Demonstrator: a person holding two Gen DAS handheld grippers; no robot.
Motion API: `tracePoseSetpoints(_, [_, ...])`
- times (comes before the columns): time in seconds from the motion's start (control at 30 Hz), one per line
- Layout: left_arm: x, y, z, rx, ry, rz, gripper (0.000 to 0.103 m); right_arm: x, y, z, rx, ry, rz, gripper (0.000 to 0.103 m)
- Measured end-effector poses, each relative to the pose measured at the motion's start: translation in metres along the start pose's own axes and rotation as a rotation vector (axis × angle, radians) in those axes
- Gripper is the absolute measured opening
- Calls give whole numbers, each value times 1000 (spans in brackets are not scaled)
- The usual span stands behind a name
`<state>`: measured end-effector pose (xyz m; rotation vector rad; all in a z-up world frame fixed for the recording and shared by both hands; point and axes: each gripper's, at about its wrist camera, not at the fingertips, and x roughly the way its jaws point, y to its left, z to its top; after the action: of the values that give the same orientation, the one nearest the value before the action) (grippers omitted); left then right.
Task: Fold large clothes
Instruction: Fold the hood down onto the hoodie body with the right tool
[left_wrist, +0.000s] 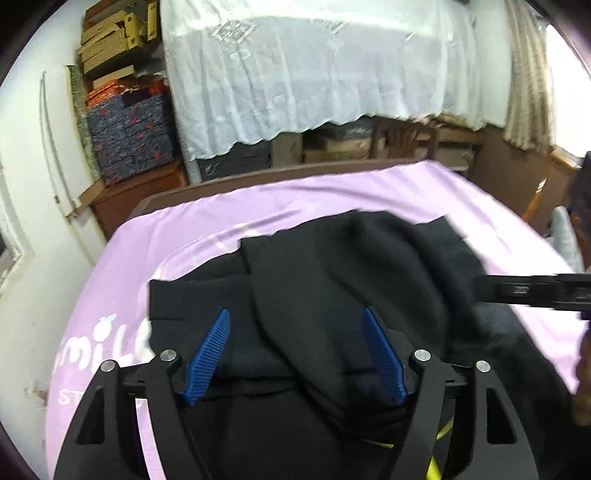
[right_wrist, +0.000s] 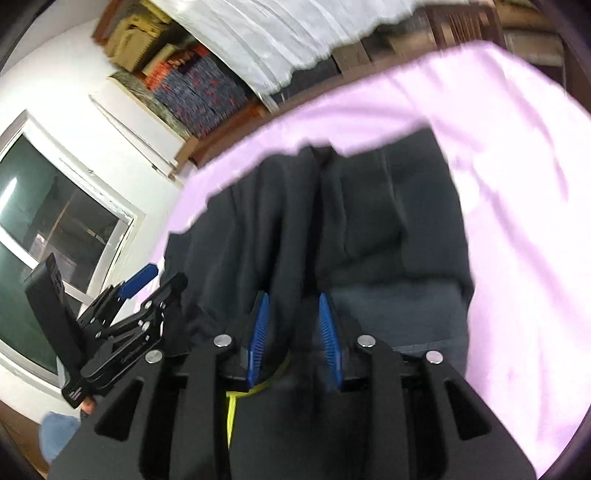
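Note:
A large black garment (left_wrist: 332, 280) lies bunched on a lilac sheet (left_wrist: 258, 206) over the table. My left gripper (left_wrist: 295, 354) is open, its blue fingers (left_wrist: 210, 354) wide apart just above the garment's near part, with nothing between them. In the right wrist view the same garment (right_wrist: 369, 206) hangs in folds. My right gripper (right_wrist: 295, 339) has its blue fingers (right_wrist: 258, 339) close together with a fold of the black cloth between them. The left gripper (right_wrist: 136, 295) shows at the left of that view, open. The right gripper's body shows in the left view's right edge.
A brown table edge (left_wrist: 221, 181) runs behind the sheet. Behind it stand a white draped cloth (left_wrist: 314, 74), stacked boxes (left_wrist: 122, 74) and a wooden shelf. A white wall (left_wrist: 33, 184) and a window (right_wrist: 44, 229) are on the left.

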<state>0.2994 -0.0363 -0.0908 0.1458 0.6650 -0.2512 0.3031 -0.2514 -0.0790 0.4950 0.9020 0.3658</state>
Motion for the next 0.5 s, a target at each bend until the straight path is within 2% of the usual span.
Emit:
tracePoseSetpoints(0.1, [7, -14, -5, 57, 27, -19, 75, 8, 11, 7, -11, 11, 47, 27])
tracePoseSetpoints(0.23, [43, -24, -17, 112, 158, -19, 76, 38, 4, 11, 13, 46, 40, 24])
tracePoseSetpoints(0.27, [53, -25, -19, 114, 189, -14, 79, 43, -1, 11, 19, 52, 32, 24])
tracePoseSetpoints(0.33, [56, -24, -18, 111, 193, -13, 83, 58, -18, 12, 31, 75, 23, 20])
tracePoseSetpoints(0.4, [58, -21, -19, 101, 199, -13, 85, 67, -31, 11, 46, 83, 72, 18])
tracePoseSetpoints(0.5, [61, -20, -19, 99, 200, -9, 87, 69, -38, 12, 73, 93, 102, 18])
